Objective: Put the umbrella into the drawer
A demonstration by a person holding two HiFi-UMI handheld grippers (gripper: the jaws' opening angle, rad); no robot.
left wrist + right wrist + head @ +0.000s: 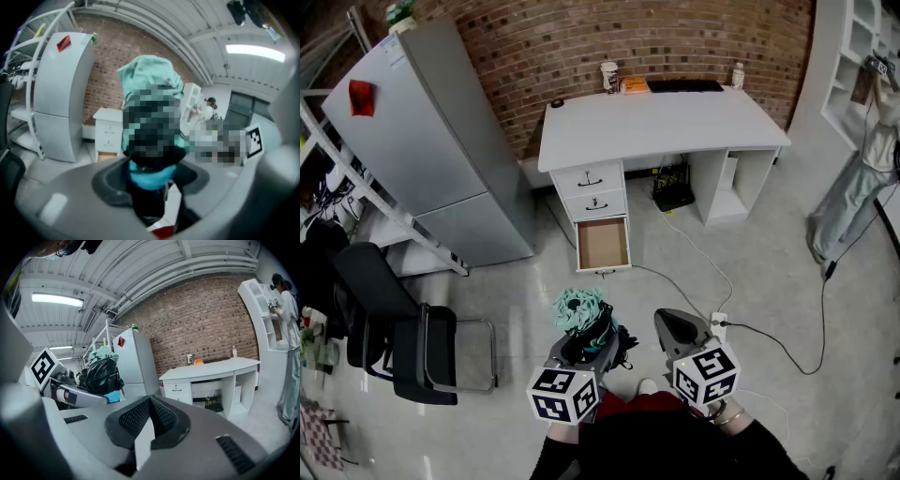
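left gripper (584,345): jaws clamped on the umbrella (586,319), pads pressing on its lower end. the umbrella is folded and bunched into a short, fat bundle. mint-green fabric crumples at the top, glossy black folds fill the middle, and a bright blue piece sits lowest, right at the jaws. it stands roughly upright out of the gripper, tip end away from the person. in the left gripper view the bundle (150,75) fills the centre, though part of it is mosaicked over. from the right gripper view it (101,369) shows off to the side, mint cap above a black mass.

right gripper (673,326): jaws together, tips meeting, nothing between them. it is held level with the left one, just beside it.

umbrella location: up off the pale floor, just in front of the person, well apart from the drawer (603,246).

drawer: lowest of three in the white desk (661,122), pulled out, light brown inside. two drawers above it are closed. grey fridge (431,150) stands left of the desk, against the brick wall.
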